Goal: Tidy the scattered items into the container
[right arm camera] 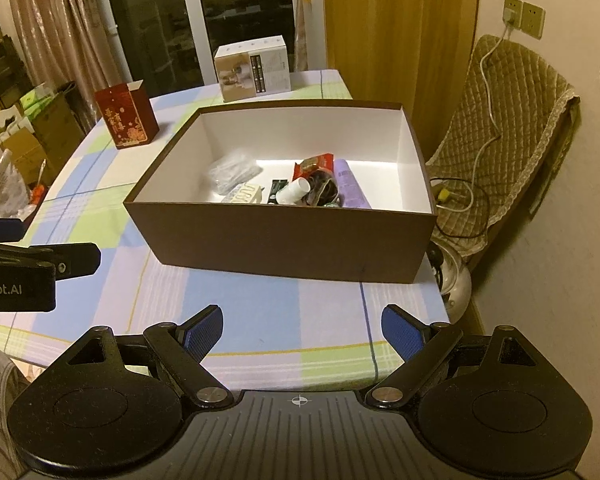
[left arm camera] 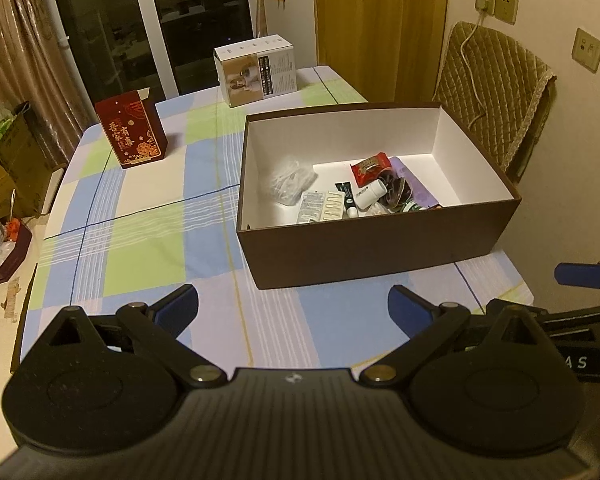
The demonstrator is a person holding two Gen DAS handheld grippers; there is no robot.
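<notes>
Both views are dimly lit by warm, yellowish indoor light. The dark glass door (left arm camera: 204, 20) admits no daylight. Soft shadow is cast inside the brown cardboard box with white lining (right arm camera: 380, 240). Strong fisheye curvature and black vignetting are seen at the corners; fine detail is grainy.

The left gripper (left arm camera: 293, 308) hangs wide apart and empty above the tablecloth (left arm camera: 148, 240). Ahead and slightly right stands the brown box (left arm camera: 364, 244), holding a white bottle (left arm camera: 370, 194), blister packs (left arm camera: 324, 208) and a red packet (left arm camera: 372, 168).
</notes>
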